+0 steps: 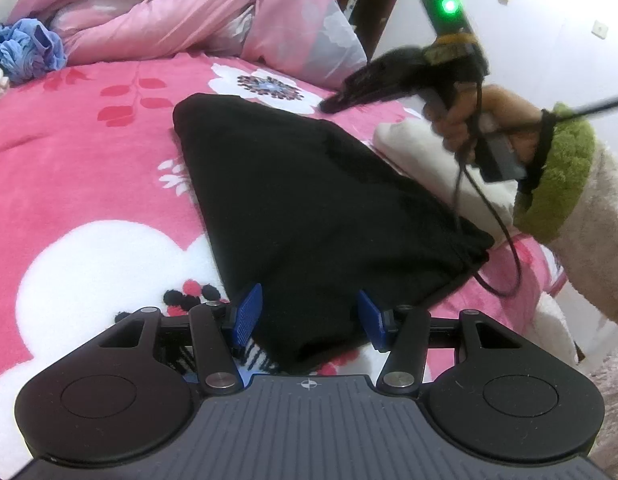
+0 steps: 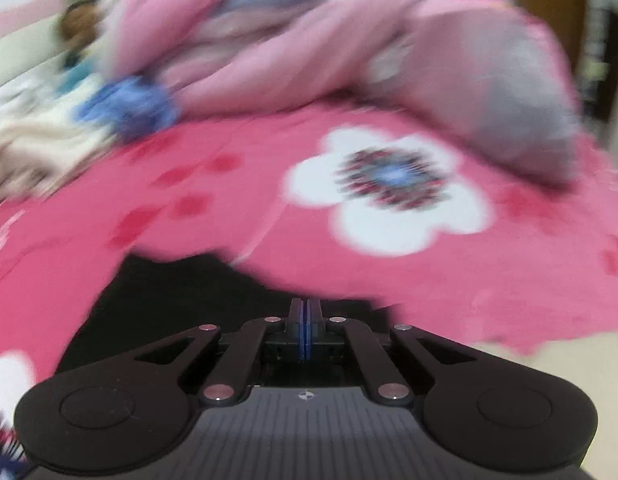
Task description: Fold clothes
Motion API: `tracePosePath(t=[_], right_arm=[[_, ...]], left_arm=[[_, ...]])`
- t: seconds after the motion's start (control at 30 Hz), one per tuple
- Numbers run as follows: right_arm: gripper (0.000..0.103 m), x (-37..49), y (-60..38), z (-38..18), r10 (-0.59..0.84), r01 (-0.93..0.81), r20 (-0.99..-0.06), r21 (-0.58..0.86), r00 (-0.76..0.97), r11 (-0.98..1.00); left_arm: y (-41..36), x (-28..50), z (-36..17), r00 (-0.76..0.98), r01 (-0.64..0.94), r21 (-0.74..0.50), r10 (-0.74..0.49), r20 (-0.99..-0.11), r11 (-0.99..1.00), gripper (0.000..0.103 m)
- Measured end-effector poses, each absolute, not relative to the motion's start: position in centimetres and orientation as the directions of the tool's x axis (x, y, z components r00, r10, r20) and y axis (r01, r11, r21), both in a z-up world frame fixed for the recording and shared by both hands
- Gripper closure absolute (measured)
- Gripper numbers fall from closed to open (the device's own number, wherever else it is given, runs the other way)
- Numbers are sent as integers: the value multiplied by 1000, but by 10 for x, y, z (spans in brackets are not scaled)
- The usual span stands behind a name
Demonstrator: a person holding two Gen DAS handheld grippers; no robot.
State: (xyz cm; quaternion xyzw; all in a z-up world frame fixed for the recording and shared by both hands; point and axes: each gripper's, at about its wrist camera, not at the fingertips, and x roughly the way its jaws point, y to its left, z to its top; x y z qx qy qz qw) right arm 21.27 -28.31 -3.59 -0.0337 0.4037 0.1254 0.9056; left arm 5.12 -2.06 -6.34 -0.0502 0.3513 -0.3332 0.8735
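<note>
A black garment [image 1: 309,184] lies folded flat on the pink floral bedspread [image 1: 89,140], narrowing toward the far end. My left gripper [image 1: 309,314] stands open at its near end, the cloth lying between and under the blue pads [image 1: 249,312]. A hand holds my right gripper [image 1: 329,105] in the air over the garment's far right edge. In the blurred right wrist view, the right gripper [image 2: 305,308] is shut with nothing between its pads. The black garment [image 2: 169,292] shows just beyond and to the left of its tips.
A crumpled pink quilt [image 1: 169,12] is heaped along the far side of the bed, with a blue garment [image 1: 29,50] at the far left. A cream cloth [image 1: 421,148] lies right of the black garment. The person's cream sleeve with a green cuff [image 1: 561,176] and a dangling cable [image 1: 509,248] fill the right side.
</note>
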Motion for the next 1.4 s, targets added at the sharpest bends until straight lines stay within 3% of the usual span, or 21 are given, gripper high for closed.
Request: tracePosePath(t=[0.07, 0.2, 0.33, 0.4, 0.53, 0.6, 0.7, 0.87, 0.97, 1.03, 1.1, 1.17, 1.27, 1.4], right_arm=[[103, 226, -287, -58, 103, -181, -795, -9, 598, 983], [103, 237, -323, -52, -77, 43, -766, -65, 638, 997], [99, 230, -301, -24, 112, -99, -723, 60, 682, 993], [85, 235, -276, -19, 228, -227, -714, 99, 663, 969], [84, 274, -250, -45, 378, -297, -762, 251, 527, 921], [88, 297, -257, -62, 321, -221, -793, 239, 518, 946], [86, 312, -270, -59, 143, -78, -796, 120, 588, 990], [85, 281, -259, -23, 341, -229, -747, 254, 571, 940], [85, 283, -227, -30, 439, -358, -776, 293, 453, 887], [86, 298, -215, -51, 368, -327, -817, 234, 444, 915], [103, 309, -215, -58, 276, -261, -828, 163, 488, 952], [96, 313, -226, -53, 167, -163, -808, 89, 566, 983], [95, 275, -248, -18, 152, -164, -755, 60, 638, 985], [89, 225, -276, 14, 250, -204, -737, 154, 628, 967]], left_arm=[[-21, 50, -63, 533, 546, -322, -617, -579, 774, 50], [-19, 49, -64, 535, 550, -322, -621, -573, 770, 50], [-18, 50, -65, 528, 554, -330, -629, -570, 764, 49], [-18, 50, -64, 527, 555, -331, -630, -570, 764, 49], [-19, 48, -64, 533, 556, -322, -626, -569, 766, 49], [-18, 48, -65, 533, 557, -324, -628, -567, 765, 49], [-16, 49, -65, 530, 558, -335, -637, -560, 759, 49], [-13, 50, -67, 524, 562, -357, -655, -544, 746, 49], [-14, 50, -67, 524, 562, -358, -656, -543, 745, 49], [-15, 48, -66, 527, 560, -354, -652, -546, 749, 49], [-16, 47, -65, 531, 559, -346, -646, -549, 753, 49], [-17, 46, -65, 535, 560, -335, -640, -552, 758, 49], [-17, 46, -65, 536, 563, -332, -641, -549, 756, 48], [-15, 49, -65, 527, 560, -349, -648, -550, 751, 47]])
